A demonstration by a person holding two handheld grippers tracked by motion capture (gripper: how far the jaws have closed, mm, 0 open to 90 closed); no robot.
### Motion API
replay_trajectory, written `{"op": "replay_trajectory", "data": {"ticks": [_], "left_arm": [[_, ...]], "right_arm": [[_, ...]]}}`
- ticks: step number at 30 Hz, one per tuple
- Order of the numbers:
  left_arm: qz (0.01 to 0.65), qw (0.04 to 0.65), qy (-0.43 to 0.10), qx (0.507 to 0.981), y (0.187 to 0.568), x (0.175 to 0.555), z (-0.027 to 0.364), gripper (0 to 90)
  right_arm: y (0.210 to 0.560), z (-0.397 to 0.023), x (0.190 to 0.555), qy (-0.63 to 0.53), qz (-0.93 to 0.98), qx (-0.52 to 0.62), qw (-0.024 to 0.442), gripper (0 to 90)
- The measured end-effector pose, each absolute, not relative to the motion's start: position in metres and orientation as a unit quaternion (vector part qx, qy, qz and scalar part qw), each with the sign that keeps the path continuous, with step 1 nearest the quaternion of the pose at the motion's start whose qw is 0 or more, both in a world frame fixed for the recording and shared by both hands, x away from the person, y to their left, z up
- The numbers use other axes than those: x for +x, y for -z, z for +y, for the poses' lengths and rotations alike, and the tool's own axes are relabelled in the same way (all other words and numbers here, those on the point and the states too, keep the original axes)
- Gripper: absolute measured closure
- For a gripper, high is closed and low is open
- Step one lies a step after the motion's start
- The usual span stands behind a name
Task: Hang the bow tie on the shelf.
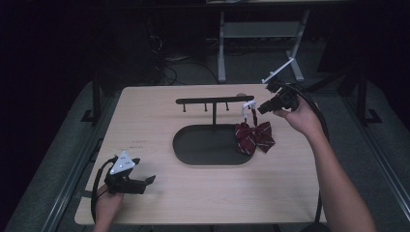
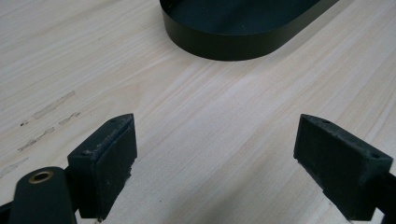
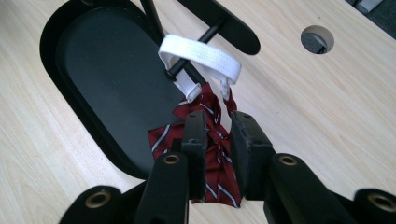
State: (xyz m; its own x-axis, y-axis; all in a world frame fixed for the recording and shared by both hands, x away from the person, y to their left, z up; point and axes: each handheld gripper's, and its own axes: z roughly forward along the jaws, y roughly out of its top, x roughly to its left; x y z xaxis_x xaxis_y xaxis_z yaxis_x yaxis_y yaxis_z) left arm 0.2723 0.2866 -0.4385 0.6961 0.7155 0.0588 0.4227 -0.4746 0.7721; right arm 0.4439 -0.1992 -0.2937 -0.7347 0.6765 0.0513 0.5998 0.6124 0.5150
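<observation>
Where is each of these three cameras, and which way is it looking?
High view: above the table, looking forward and down; both forearms and hands show.
Left gripper view: on the left gripper, facing bare tabletop; open jaws show.
Right gripper view: on the right gripper, jaws around the red bow tie.
Shared: the black tray.

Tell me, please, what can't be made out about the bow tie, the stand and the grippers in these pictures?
- Bow tie: in the right gripper view the right gripper covers its knot; whether the pads press it is unclear.
- White strap: too small in the high view to tell whether it rests on the stand's peg.
- Tray: cut off by the top edge in the left gripper view.
- Left gripper: small and dark in the high view.
</observation>
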Motion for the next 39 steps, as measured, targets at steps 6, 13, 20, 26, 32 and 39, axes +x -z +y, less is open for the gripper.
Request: {"op": "replay_trajectory", "data": {"ticks": [6,13,20,26,32,39], "left_arm": [[0.338,0.384,-0.192,0.837,0.438,0.272,0.287,13.2],[0.337,0.384,-0.194,0.838,0.438,0.272,0.287,13.2],[0.339,0.385,-0.192,0.837,0.439,0.272,0.286,13.2],[0.339,0.385,-0.192,0.837,0.439,0.271,0.286,13.2],[0.338,0.382,-0.192,0.838,0.439,0.272,0.286,13.2],[0.338,0.382,-0.192,0.838,0.439,0.272,0.286,13.2]], "right_arm": [[0.297,-0.205,0.443,-0.266,0.891,0.361,0.07,73.6],[0.3,-0.21,0.442,-0.269,0.889,0.364,0.068,70.4],[0.304,-0.215,0.439,-0.271,0.886,0.371,0.066,67.6],[0.308,-0.219,0.437,-0.273,0.883,0.376,0.064,64.6],[0.31,-0.224,0.435,-0.278,0.88,0.38,0.061,62.8],[0.317,-0.226,0.432,-0.284,0.878,0.38,0.056,60.5]]}}
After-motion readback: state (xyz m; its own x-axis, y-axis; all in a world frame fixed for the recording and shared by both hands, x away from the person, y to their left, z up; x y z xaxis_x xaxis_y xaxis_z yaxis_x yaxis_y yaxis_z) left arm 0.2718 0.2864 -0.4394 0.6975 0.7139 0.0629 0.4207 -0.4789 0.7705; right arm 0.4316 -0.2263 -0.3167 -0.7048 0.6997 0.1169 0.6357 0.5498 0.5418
